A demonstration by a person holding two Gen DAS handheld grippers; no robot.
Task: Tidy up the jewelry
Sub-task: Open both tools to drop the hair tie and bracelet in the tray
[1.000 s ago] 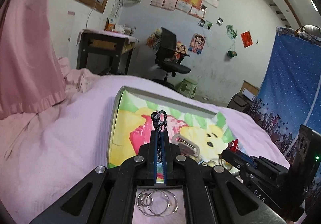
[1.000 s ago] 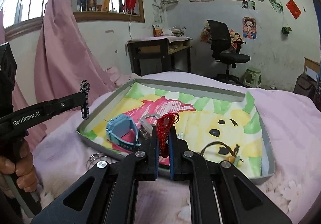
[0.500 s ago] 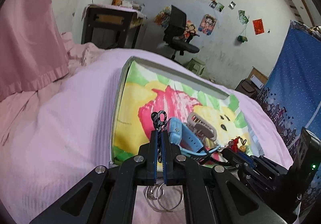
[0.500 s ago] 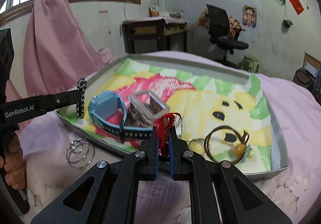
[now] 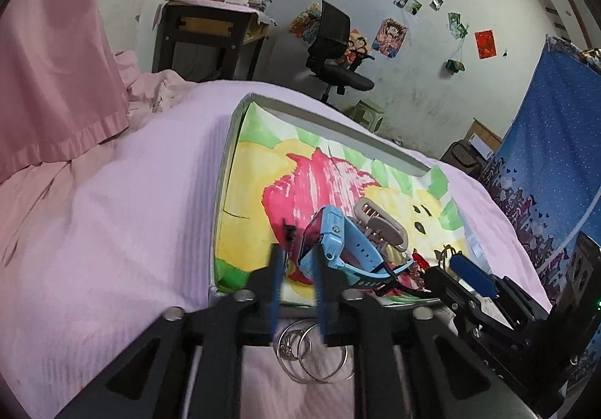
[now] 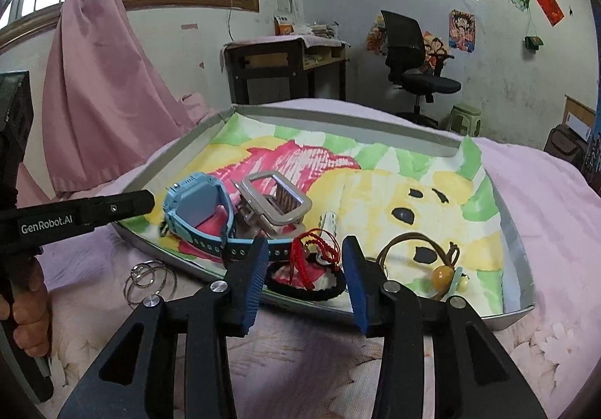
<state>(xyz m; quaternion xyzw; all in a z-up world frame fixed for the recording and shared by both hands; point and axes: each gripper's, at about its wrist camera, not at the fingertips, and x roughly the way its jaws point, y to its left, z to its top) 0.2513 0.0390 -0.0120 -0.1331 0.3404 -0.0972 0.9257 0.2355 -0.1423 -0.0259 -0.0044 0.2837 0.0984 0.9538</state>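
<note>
Both grippers are sitting at the tray's (image 6: 524, 250) near edge on the bed (image 6: 544, 186). Right gripper (image 6: 305, 270) is spread wide, holding nothing; the red cord bracelet (image 6: 313, 253) is lying in the tray between its fingers, beside a black braided band (image 6: 323, 289). Left gripper (image 5: 296, 287) is parted too, empty, with a dark cord piece (image 5: 288, 233) just ahead of it beside the blue watch (image 6: 199, 208). Looks like the drop-off step is finishing for both. The silver rings (image 6: 150, 278) are lying on the bed outside the tray, near the left gripper. Likely next: left one backing off, lowering over the rings, and closing on thin wire that's flat on soft fabric, so a shallow pinch is needed.
</note>
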